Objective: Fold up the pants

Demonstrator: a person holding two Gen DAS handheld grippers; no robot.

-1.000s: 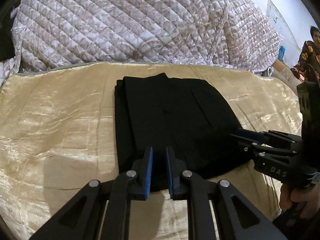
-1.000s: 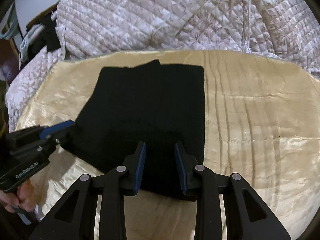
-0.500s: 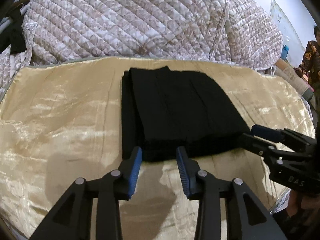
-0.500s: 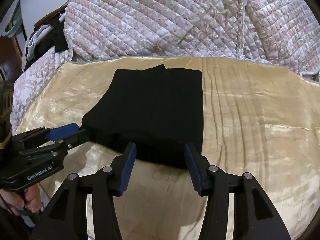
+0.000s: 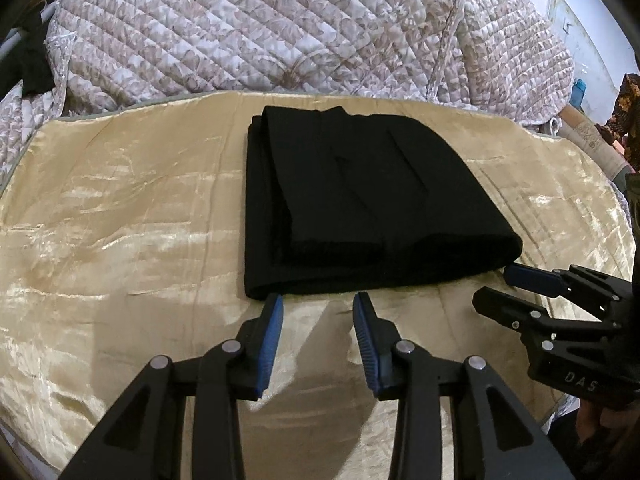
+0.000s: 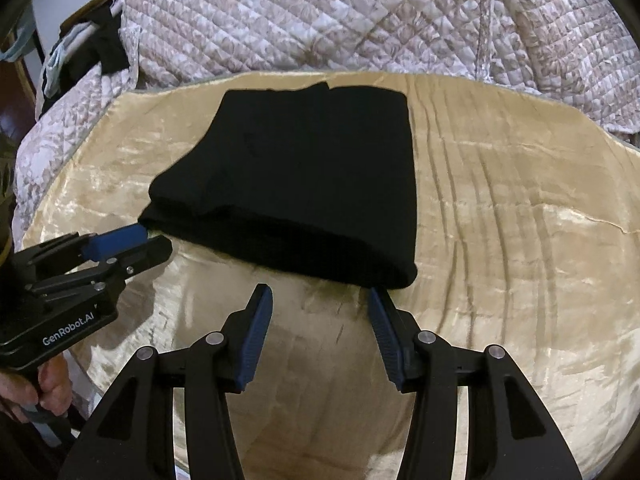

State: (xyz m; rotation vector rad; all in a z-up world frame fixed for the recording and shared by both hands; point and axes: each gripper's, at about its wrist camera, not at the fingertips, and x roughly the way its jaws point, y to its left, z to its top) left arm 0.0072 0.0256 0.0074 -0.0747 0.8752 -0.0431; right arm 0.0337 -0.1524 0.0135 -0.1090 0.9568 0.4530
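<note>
Because the pale quilted floral coverlet is bunched at the far side, the work surface is the shiny gold satin sheet, creased and slippery in appearance, probably laid to give a flat folding area. The black woven pants lie at its centre as a compact, layered rectangle with a rounded fold along the near edge; the folding appears complete. The left gripper and right gripper, black plastic with blue ribbed pads, sit just short of that near edge, jaws parted and empty, nothing between the pads, apparently released to leave the stack undisturbed.
</note>
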